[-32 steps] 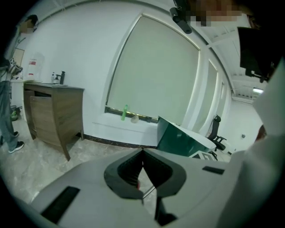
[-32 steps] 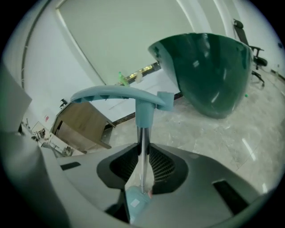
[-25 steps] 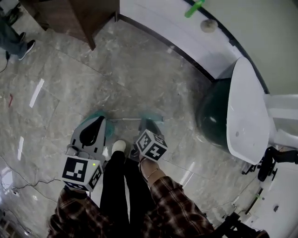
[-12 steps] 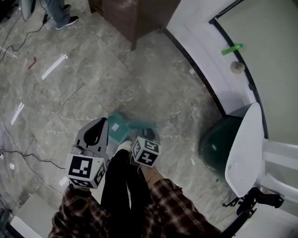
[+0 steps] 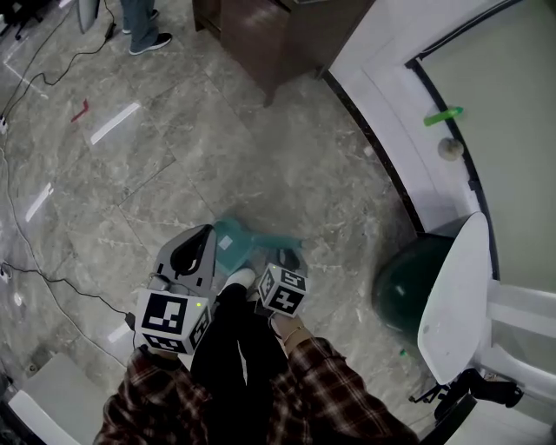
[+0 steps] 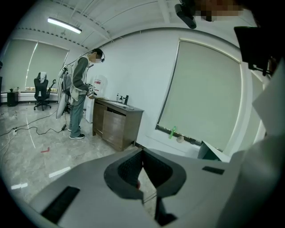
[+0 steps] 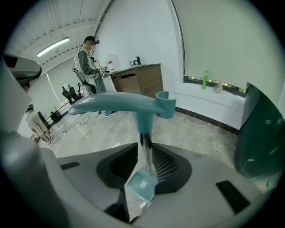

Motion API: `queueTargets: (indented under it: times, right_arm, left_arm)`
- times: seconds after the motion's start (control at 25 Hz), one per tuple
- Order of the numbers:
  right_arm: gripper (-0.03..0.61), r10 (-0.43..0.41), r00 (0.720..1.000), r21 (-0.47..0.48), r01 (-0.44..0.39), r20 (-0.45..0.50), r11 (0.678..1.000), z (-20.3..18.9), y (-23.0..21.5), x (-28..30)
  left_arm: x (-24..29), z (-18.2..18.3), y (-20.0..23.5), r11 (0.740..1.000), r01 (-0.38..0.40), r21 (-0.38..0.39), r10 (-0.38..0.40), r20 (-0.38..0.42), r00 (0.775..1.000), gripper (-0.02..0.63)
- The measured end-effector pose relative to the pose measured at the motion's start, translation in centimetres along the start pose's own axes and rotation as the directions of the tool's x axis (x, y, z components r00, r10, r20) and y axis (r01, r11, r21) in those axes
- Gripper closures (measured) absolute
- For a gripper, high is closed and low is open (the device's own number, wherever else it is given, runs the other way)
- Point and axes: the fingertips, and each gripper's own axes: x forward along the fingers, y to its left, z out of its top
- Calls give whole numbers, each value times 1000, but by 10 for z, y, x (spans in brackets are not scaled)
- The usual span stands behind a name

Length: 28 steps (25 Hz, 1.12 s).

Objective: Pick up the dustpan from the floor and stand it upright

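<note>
In the head view the teal dustpan [image 5: 228, 245] hangs low over the floor in front of my feet, its handle [image 5: 280, 240] running right toward my right gripper [image 5: 283, 261]. In the right gripper view that gripper [image 7: 144, 149] is shut on the dustpan's metal pole [image 7: 143, 141], and the teal grip [image 7: 119, 104] crosses above the jaws. A teal block [image 7: 141, 185] on the pole sits below the pads. My left gripper [image 5: 203, 235] hovers just left of the pan. Its jaws [image 6: 142, 152] meet at the tips with nothing held.
A dark green bin [image 5: 407, 282] with a white lid [image 5: 452, 287] stands at the right by the white wall base [image 5: 391, 104]. A wooden cabinet [image 5: 278, 35] is at the back, with a person [image 5: 143, 26] standing beside it. Cables [image 5: 52, 278] trail over the floor at the left.
The dustpan's pole lay across the floor; now the right gripper has rolled and carried it, bringing the pan closer in. Both grippers shifted and the head view swung toward the cabinet.
</note>
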Motion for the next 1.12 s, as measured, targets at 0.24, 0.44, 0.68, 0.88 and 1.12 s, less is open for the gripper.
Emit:
queueTargets:
  times: [0.24,0.44,0.68,0.88,1.12]
  right_arm:
    - [489,43,998,-31,-45,-42,999,-7,3,-15]
    - [489,134,988,-33,-137,-73,990,-19,17,-63]
    - [489,237,971,-79,-237,2,968,33,12,-136]
    - [491,315,932,-158,-288,180,944,113,-4,-217]
    - [491,333,860,-194,-277,387,941,183,-22,-298]
  left_arm:
    - [4,12,-15,1000,22,13,-22,10,1000,603]
    - [-3,30,-42,997,67,24,-67,26,997,603]
    - [-12,71,-98,987,158,35,-160,49,986,603]
    - [-25,106,-168,969,237,73,-242,70,968,603]
    - [-41,138,-228,939,317,135,-331,99,939,603]
